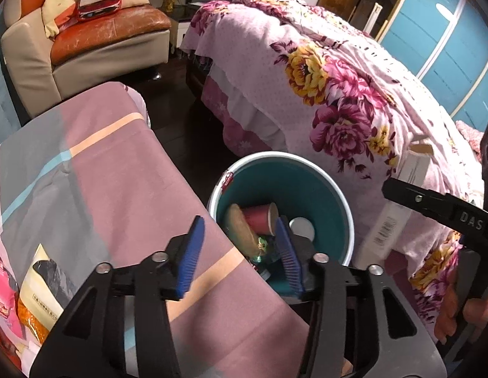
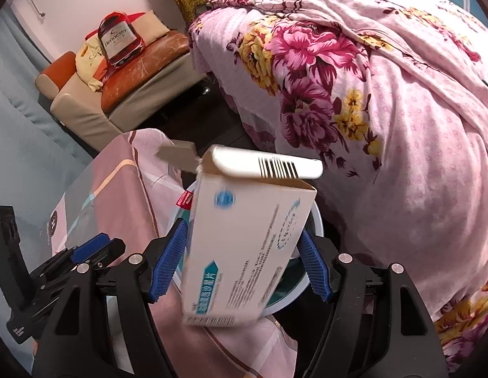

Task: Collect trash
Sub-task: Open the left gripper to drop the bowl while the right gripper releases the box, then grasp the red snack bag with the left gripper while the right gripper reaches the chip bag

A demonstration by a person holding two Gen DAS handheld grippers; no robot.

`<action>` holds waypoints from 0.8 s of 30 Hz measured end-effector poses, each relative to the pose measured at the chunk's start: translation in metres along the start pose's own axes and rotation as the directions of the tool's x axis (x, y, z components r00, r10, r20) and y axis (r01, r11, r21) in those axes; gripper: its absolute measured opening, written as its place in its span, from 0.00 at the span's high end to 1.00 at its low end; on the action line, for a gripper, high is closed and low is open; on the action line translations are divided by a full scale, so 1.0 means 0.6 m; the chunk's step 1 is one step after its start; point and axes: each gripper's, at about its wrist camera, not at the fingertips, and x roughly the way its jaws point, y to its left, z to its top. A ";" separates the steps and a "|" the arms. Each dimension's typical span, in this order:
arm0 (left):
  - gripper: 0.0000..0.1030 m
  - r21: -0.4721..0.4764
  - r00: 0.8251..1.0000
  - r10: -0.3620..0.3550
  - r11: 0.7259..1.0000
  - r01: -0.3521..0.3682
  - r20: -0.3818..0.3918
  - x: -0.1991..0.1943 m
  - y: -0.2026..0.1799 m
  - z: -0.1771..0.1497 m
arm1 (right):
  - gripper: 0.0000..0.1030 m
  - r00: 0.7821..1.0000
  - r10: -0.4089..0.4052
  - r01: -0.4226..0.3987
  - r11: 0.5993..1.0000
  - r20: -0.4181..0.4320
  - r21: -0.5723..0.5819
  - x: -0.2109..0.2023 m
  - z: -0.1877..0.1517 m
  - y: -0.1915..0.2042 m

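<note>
Crowding the teal bin (image 1: 322, 189) — striped table (image 1: 102, 173), floral bed (image 1: 354, 94); left gripper (image 1: 241, 252) spread, right gripper (image 2: 244, 261) pinching white box (image 2: 244, 245).

Just ahead of and below the left gripper (image 1: 241, 252), whose blue pads stand apart with nothing between them, the round teal bin with a pale rim (image 1: 338, 195) gapes upward, its mouth clear though a red paper cup (image 1: 259, 217) and other trash lie on its bottom. To that gripper's left the table under a pink, grey and peach striped cloth (image 1: 118, 173) crowds the bin's rim, and to its right the bed draped in a pink floral quilt (image 1: 322, 94) hems it in. The white cardboard box with blue print (image 2: 244, 252) in the right gripper (image 2: 244, 261) hangs over the bin's right side, leaving a dark strip of floor (image 1: 181, 119) ahead as the only open lane.
</note>
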 end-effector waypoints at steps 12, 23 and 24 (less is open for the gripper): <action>0.14 -0.055 1.000 0.002 0.998 -0.001 0.028 -0.040 0.037 -0.035 | 0.36 0.999 -0.026 0.026 0.999 -0.026 -0.025 0.012 -0.009 0.013; 0.13 -0.101 1.000 -0.010 0.995 0.013 0.023 -0.052 0.071 -0.052 | 0.30 0.993 -0.046 0.040 0.998 -0.111 -0.055 0.044 -0.026 0.039; 0.13 -0.103 1.000 -0.011 0.995 0.013 0.022 -0.052 0.072 -0.053 | 0.28 0.991 -0.044 0.037 0.998 -0.123 -0.055 0.046 -0.028 0.042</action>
